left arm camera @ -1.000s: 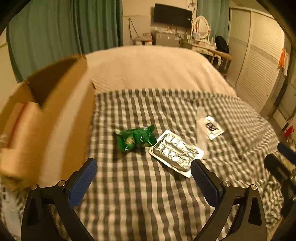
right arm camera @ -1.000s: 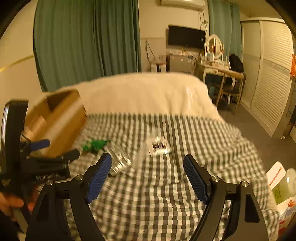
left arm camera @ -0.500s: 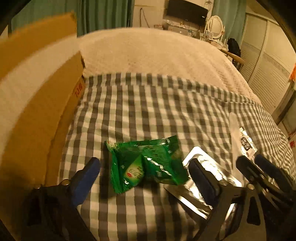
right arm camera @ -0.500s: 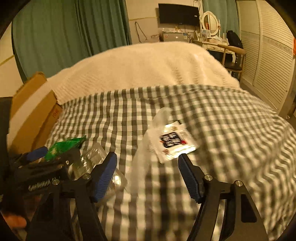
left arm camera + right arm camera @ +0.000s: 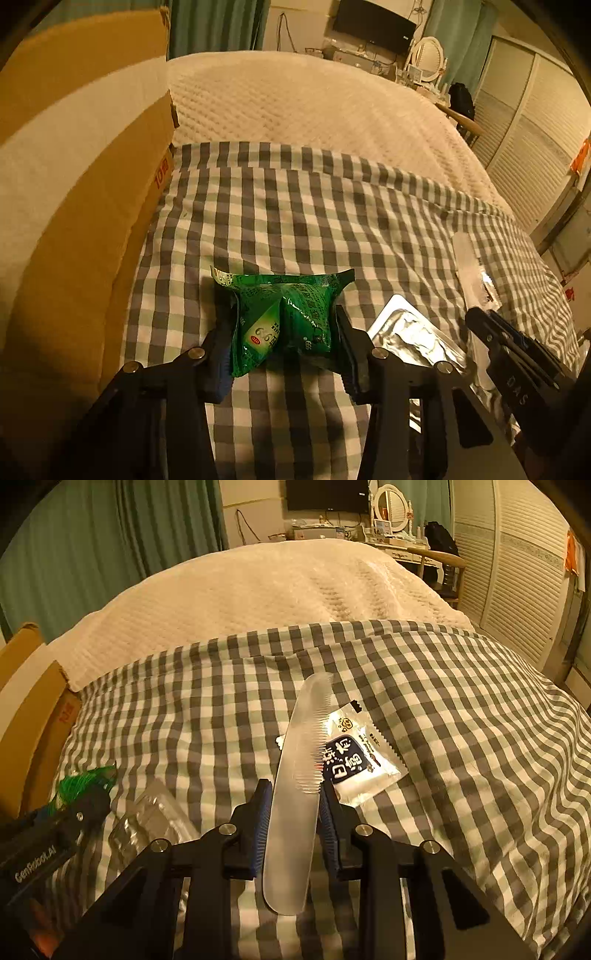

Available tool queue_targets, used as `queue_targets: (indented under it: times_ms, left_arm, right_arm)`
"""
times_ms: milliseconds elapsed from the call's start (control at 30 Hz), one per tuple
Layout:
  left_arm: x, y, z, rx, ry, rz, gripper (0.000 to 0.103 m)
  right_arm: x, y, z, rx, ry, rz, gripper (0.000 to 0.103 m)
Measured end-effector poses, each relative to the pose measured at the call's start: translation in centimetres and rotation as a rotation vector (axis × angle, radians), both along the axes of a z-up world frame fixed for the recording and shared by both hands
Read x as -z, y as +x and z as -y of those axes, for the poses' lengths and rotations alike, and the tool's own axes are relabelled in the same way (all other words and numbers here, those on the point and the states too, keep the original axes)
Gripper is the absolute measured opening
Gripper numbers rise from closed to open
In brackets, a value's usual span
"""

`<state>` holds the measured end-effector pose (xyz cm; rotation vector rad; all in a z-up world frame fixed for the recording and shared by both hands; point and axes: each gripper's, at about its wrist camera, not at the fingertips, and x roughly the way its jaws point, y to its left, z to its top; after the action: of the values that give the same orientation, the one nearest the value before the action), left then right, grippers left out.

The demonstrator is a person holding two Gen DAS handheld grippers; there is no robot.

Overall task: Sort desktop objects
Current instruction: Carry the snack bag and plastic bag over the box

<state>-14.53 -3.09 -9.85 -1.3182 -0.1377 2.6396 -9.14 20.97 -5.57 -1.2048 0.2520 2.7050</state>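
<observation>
We cannot read the small print on the green packet [image 5: 282, 321]. The silver pill sheet [image 5: 413, 339] is partly hidden behind the black arms. The cardboard box [image 5: 74, 206] is cut off at the left edge, so we cannot see inside it. The comb [image 5: 295, 794] covers part of the white sachet [image 5: 354, 760].
</observation>
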Motion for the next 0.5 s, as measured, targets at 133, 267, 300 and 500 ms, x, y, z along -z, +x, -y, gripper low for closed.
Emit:
queue_targets:
  times_ms: [133, 267, 300, 500]
  left_arm:
    - [-1.6, 1.1, -0.2, 0.021, 0.023, -0.026, 0.045]
    - [-3.3, 3.2, 0.0, 0.047, 0.035, -0.057, 0.045]
    - [-3.6, 3.8, 0.1, 0.052, 0.044, -0.058, 0.045]
    - [-5.4, 7.6, 1.1, 0.077, 0.063, -0.044, 0.045]
  right_arm:
    - [-0.9, 2.0, -0.2, -0.024, 0.008, -0.01, 0.02]
    - [-2.7, 4.1, -0.5, -0.045, 0.031, 0.003, 0.003]
    - [-3.2, 4.8, -0.7, -0.046, 0.026, 0.01, 0.003]
    - [-5.1, 9.2, -0.9, -0.051, -0.001, 0.018, 0.003]
